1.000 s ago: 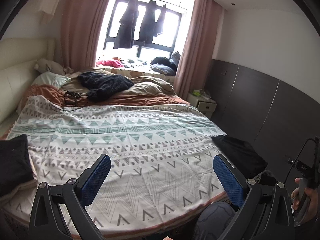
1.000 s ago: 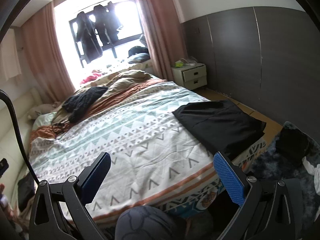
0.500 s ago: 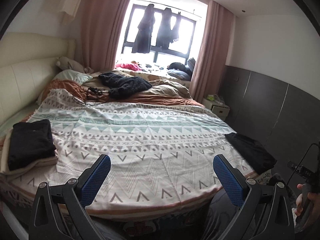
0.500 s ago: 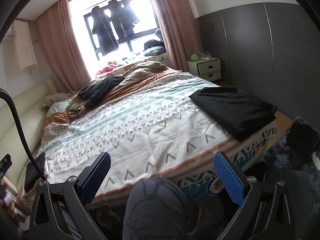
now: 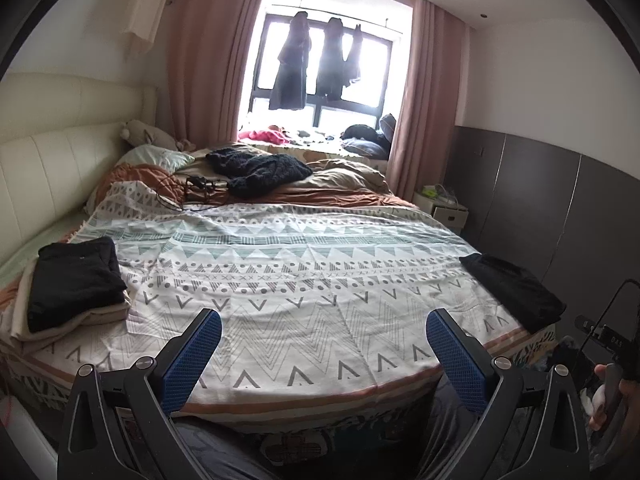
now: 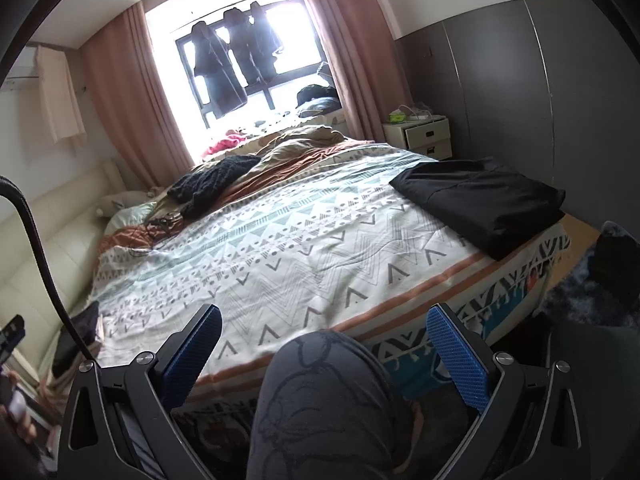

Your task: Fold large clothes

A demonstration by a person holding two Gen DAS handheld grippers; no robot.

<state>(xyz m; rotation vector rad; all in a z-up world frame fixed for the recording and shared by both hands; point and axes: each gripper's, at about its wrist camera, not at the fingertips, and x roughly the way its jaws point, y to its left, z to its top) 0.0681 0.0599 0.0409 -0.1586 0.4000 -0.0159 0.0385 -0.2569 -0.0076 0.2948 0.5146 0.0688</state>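
A folded black garment (image 5: 514,290) lies on the bed's right front corner; it also shows in the right wrist view (image 6: 480,204). A second folded black garment (image 5: 74,280) sits on a beige folded pile at the left front. A dark knitted garment (image 5: 260,168) lies crumpled near the pillows. My left gripper (image 5: 320,356) is open and empty, held off the foot of the bed. My right gripper (image 6: 320,356) is open and empty, above the person's knee (image 6: 324,400).
The patterned bedspread (image 5: 304,280) covers the bed. A white nightstand (image 6: 420,136) stands at the far right by the dark wall panels. Clothes hang in the window (image 5: 312,64). Dark items lie on the floor at the right (image 6: 616,264).
Both grippers have drawn back and up from the bed, so more of it shows. The left view has swung left and now shows the whole folded pile at the left front.
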